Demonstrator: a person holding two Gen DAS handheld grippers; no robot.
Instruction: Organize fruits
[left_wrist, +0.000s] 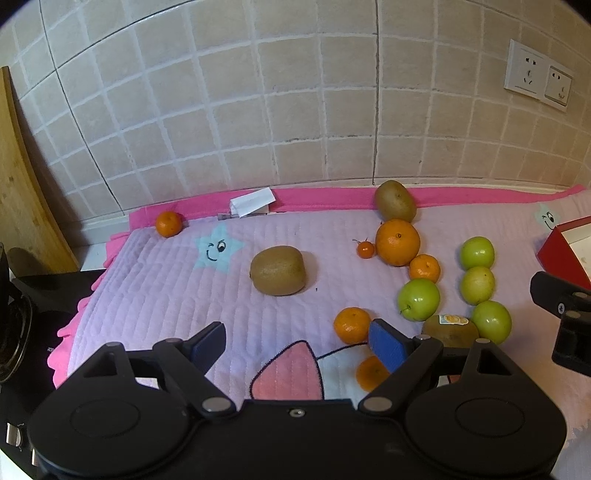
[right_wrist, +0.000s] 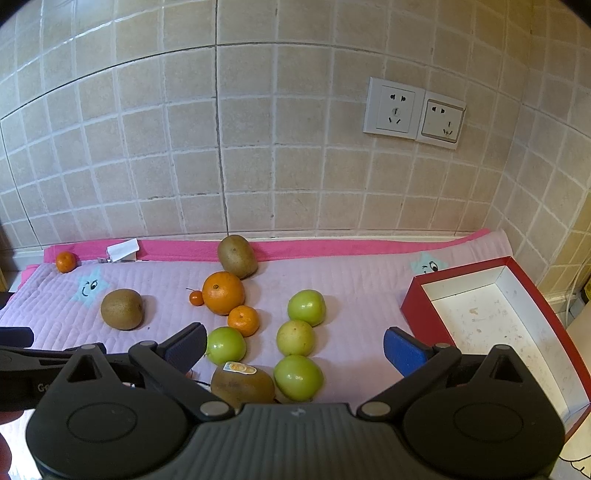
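Fruit lies scattered on a pink quilted mat (left_wrist: 166, 288). A kiwi (left_wrist: 277, 270) sits mid-mat, another kiwi (left_wrist: 395, 200) at the back, and a stickered kiwi (right_wrist: 242, 384) near the front. A large orange (left_wrist: 398, 242) has small mandarins (left_wrist: 424, 268) beside it, and one mandarin (left_wrist: 168, 223) lies far left. Several green apples (right_wrist: 306, 307) cluster to the right. My left gripper (left_wrist: 297, 343) is open and empty above the mat's front, a mandarin (left_wrist: 351, 325) by its right finger. My right gripper (right_wrist: 295, 349) is open and empty over the apples. A red box (right_wrist: 491, 314) stands empty at the right.
A tiled wall with two sockets (right_wrist: 413, 112) backs the counter. A folded white paper (left_wrist: 253, 201) lies at the mat's back edge. A wooden board (left_wrist: 22, 192) leans at the far left, with a black appliance (left_wrist: 40, 321) below it.
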